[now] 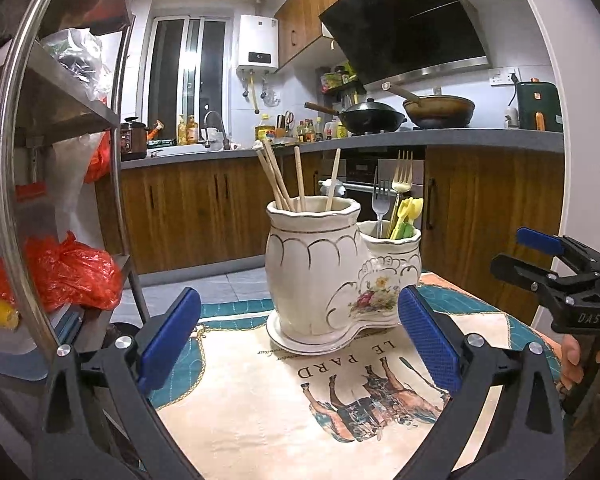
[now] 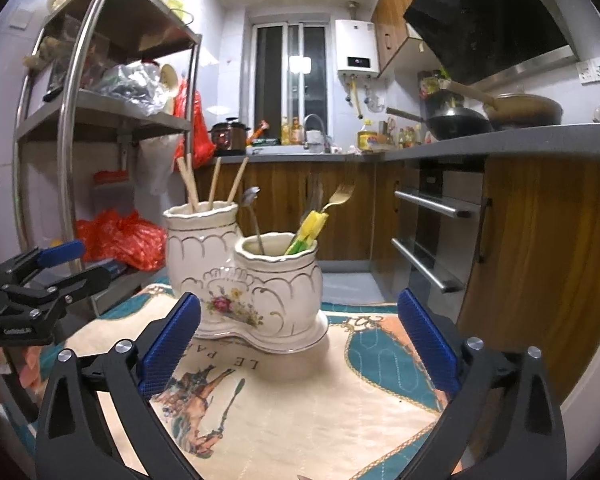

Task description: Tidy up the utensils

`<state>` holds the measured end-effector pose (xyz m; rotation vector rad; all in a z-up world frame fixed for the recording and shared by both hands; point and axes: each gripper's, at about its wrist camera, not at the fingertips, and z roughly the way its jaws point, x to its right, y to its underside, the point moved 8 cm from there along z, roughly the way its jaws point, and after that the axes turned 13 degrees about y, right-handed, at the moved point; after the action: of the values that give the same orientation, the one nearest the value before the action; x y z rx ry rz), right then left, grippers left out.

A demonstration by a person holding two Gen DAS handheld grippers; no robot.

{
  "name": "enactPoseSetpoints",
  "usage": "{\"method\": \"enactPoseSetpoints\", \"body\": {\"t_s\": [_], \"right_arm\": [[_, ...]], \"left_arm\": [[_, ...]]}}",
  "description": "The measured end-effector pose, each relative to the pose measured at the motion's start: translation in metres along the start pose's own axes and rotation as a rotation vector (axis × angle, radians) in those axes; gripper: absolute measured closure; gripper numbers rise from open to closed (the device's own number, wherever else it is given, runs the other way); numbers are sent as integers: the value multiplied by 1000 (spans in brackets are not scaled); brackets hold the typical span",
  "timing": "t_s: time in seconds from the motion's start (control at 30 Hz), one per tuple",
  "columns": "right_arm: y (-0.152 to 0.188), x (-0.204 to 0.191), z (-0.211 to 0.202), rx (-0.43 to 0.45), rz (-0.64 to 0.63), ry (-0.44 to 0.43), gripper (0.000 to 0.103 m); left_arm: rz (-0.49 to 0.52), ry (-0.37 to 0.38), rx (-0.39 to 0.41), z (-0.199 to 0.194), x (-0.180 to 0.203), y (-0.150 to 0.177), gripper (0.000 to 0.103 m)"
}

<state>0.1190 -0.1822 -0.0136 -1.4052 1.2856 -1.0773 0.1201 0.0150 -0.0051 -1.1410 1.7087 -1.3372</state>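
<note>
A white ceramic double utensil holder (image 1: 320,272) (image 2: 260,280) with gold trim and a flower print stands on a printed cloth. Its taller cup holds several wooden chopsticks (image 1: 284,176) (image 2: 212,184). Its shorter cup holds a gold fork (image 1: 403,172) (image 2: 340,196), a silver fork (image 1: 380,200), yellow-green plastic utensils (image 1: 406,216) (image 2: 310,228) and a metal spoon (image 2: 254,216). My left gripper (image 1: 300,336) is open and empty in front of the holder. My right gripper (image 2: 300,340) is open and empty, also in front of it. Each gripper shows at the other view's edge.
The printed cloth (image 1: 268,400) (image 2: 320,400) covers the table. A steel shelf rack (image 1: 60,120) (image 2: 100,120) with red bags stands at the left. A kitchen counter (image 1: 340,140) with woks, bottles and a sink runs behind; an oven (image 2: 432,232) sits at the right.
</note>
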Motion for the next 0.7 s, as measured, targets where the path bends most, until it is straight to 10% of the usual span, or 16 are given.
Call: {"method": "enactPoseSetpoints", "body": {"t_s": [0.7], "right_arm": [[0,-3,-3,6,-12,-6,5]], "left_arm": [[11,-4,7,-3,2,-1,6]]}}
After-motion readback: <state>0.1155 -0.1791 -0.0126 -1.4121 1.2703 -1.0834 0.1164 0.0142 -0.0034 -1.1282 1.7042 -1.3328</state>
